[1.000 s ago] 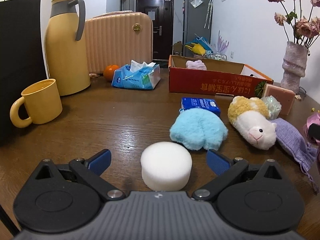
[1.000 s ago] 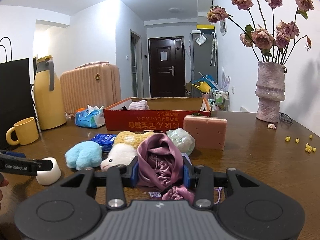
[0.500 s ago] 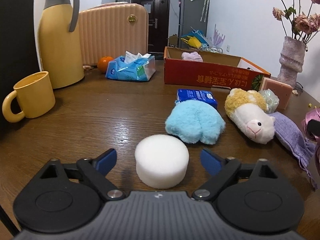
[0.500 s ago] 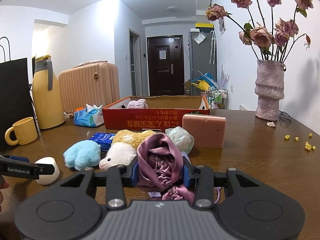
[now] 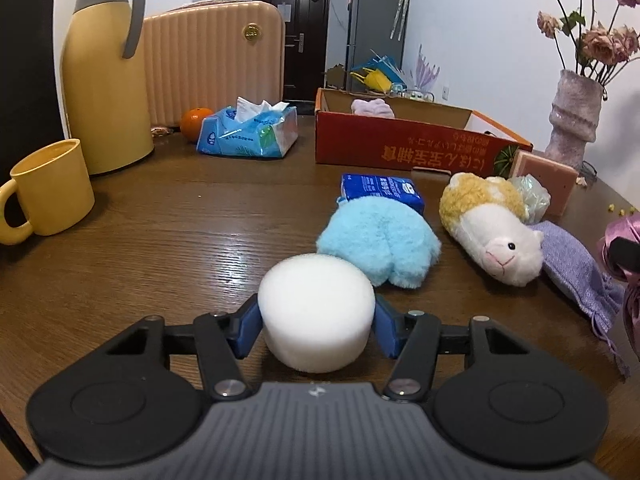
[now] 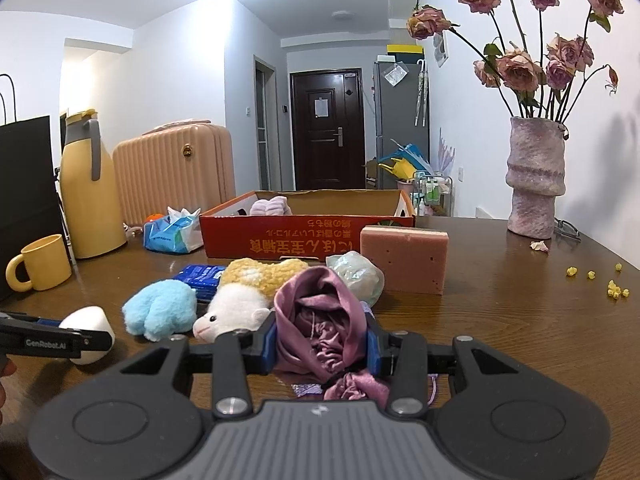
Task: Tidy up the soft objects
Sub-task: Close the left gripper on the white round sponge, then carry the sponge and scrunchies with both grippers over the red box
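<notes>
1. Left gripper (image 5: 316,320) has its blue-padded fingers pressed against both sides of a round white sponge (image 5: 316,312), pinching it low over the wooden table (image 5: 168,240); from the right wrist view the same gripper (image 6: 86,336) enters from the left edge with the sponge (image 6: 89,334) at its tip.
2. Right gripper (image 6: 322,346) is clamped on a bunched mauve satin cloth (image 6: 318,316), which bulges up above the fingers and hangs below them.
3. Just ahead of the left gripper, touching or nearly touching the sponge's far edge, lies a fluffy light-blue plush (image 5: 378,246); behind that plush sits a blue tissue packet (image 5: 382,190).
4. Ahead and to the right of the left gripper lies a white and yellow alpaca plush (image 5: 492,228) on its side, its face toward the camera, with a lilac knitted pouch (image 5: 576,268) beside it further right.
5. Directly beyond the right gripper are a crumpled pale-green mesh ball (image 6: 356,276) and a pink rectangular sponge block (image 6: 404,258).
6. Farther ahead of both grippers stands an open red cardboard box (image 6: 304,240) with a pale pink soft item (image 6: 271,205) inside.
7. Well to the left of the left gripper are a yellow mug (image 5: 48,192) and a yellow thermos jug (image 5: 106,68); a blue tissue pack (image 5: 248,134) and an orange (image 5: 195,119) lie further back.
8. Far right of the right gripper stands a vase of dried roses (image 6: 536,176).
</notes>
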